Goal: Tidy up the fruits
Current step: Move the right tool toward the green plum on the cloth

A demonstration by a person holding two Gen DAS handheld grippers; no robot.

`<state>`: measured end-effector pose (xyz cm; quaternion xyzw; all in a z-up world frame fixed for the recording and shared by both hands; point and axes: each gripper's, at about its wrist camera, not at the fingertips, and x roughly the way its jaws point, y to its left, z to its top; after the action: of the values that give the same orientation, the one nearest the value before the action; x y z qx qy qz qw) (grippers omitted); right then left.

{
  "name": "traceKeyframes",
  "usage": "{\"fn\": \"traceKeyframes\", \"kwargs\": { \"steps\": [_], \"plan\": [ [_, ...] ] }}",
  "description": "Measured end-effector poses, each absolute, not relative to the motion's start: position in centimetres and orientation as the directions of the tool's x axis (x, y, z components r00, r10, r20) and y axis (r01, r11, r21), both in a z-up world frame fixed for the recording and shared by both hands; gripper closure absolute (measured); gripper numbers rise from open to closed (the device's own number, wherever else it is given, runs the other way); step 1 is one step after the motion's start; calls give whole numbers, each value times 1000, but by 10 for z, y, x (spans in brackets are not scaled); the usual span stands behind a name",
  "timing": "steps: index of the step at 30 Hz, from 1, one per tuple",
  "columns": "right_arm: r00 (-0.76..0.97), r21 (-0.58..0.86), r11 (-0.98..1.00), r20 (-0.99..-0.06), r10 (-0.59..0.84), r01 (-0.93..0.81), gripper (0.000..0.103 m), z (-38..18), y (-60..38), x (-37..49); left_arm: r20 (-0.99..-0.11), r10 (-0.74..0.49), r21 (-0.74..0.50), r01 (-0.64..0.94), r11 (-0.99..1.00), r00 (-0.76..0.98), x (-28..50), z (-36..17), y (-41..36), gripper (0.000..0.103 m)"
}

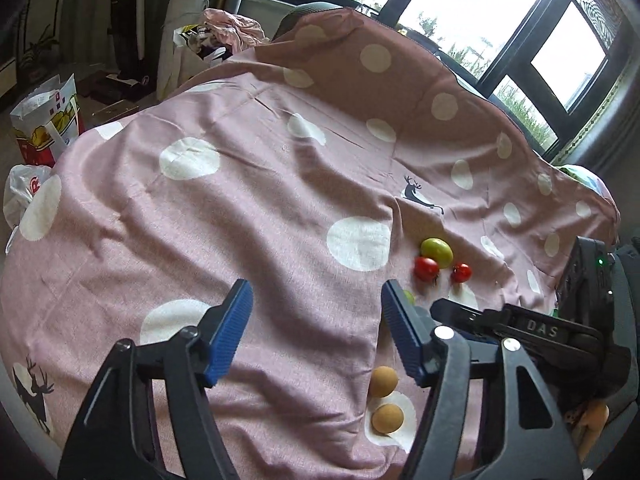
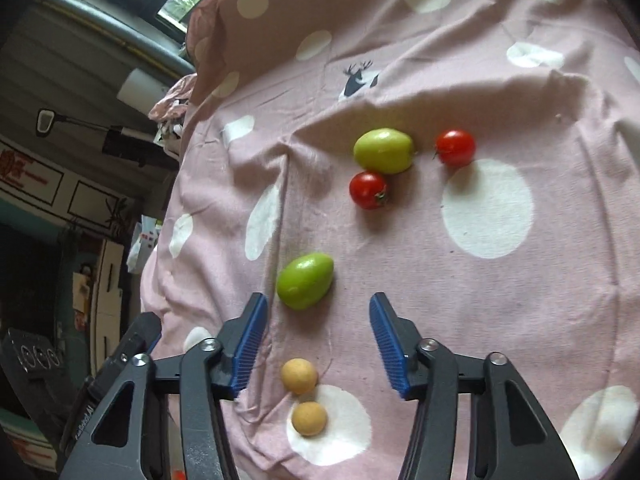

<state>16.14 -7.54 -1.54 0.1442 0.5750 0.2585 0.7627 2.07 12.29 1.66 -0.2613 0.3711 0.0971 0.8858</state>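
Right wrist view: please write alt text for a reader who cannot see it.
The open right claw hovers over a pink polka-dot bedsheet, just short of a green oval fruit. Two small tan round fruits lie between its blue fingers; farther off sit another green fruit and two red cherry tomatoes.

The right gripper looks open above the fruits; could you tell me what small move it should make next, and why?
Probably ease the right gripper forward and down to close on the nearer green fruit. Its jaws stand open and empty, and that fruit lies alone just ahead of them on the pink cloth, apart from the other green fruit, while the two tan fruits already sit paired.
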Motion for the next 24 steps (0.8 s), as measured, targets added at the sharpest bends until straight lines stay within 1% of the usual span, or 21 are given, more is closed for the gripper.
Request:
{"fn": "traceKeyframes", "kwargs": {
  "steps": [3,7,11,14,21,24],
  "plan": [
    [182,509,837,-820,543,-201,57,-26,-62,168,-709,-15,-380,-364,850,705,22,16,122,43],
    [180,519,837,-819,545,-172,58,-32,-55,174,-705,-33,-391,-350,851,708,23,16,121,44],
    [164,498,852,-838,521,-163,58,-40,-51,177,-716,-30,-369,-342,864,697,27,15,114,44],
    [136,526,835,-826,547,-163,64,-45,-49,176,-716,-38,-372,-335,866,697,28,15,112,44],
    [167,515,840,-825,540,-174,64,-36,-63,169,-716,-66,-368,-295,882,695,32,14,99,44],
    [208,476,855,-833,513,-206,64,-22,-75,161,-721,-86,-368,-275,888,688,35,13,92,44]
  ]
}}
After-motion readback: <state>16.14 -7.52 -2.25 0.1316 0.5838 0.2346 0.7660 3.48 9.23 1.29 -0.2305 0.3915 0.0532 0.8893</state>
